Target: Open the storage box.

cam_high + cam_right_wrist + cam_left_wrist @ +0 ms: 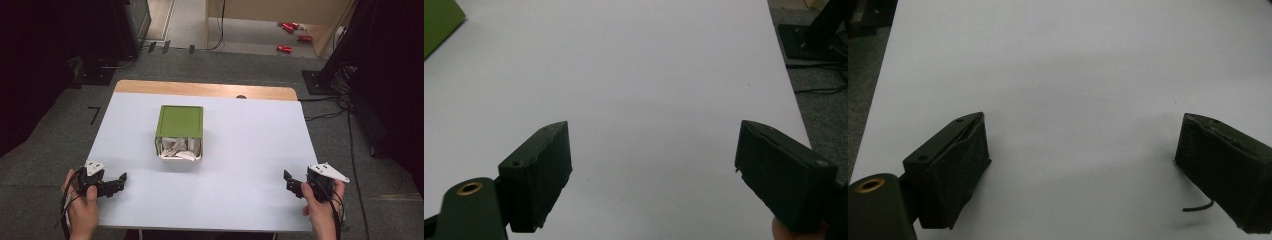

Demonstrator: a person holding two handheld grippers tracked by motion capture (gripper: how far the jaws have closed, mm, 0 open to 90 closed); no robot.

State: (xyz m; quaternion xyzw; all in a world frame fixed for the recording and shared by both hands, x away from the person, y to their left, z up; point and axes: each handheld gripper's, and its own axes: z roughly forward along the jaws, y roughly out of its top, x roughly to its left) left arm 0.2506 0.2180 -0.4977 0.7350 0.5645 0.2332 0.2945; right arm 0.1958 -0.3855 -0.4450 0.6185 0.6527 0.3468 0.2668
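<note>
From the high view, a green box (pixel 179 121) with crumpled foil lining (pixel 178 148) sits at desk (pixel 250 130) centre; the left claw (pixel 120 181) waits at seven o'clock, the right claw (pixel 289 181) at five. The left gripper view shows jaws spread over bare desk. The right gripper view shows jaws spread, the box at ten o'clock.

A: What's under the left tongs (pixel 121 182) and the right tongs (pixel 289 182)?
B: A white table (pixel 250 140), with a wooden strip (pixel 205 89) along the edge farthest from both.
A: And around it?
B: Grey carpet (pixel 50 125). Small red things (pixel 291 28) lie far beyond the right tongs, and black cables (pixel 327 116) lie ahead of them, just off the table's side.
</note>
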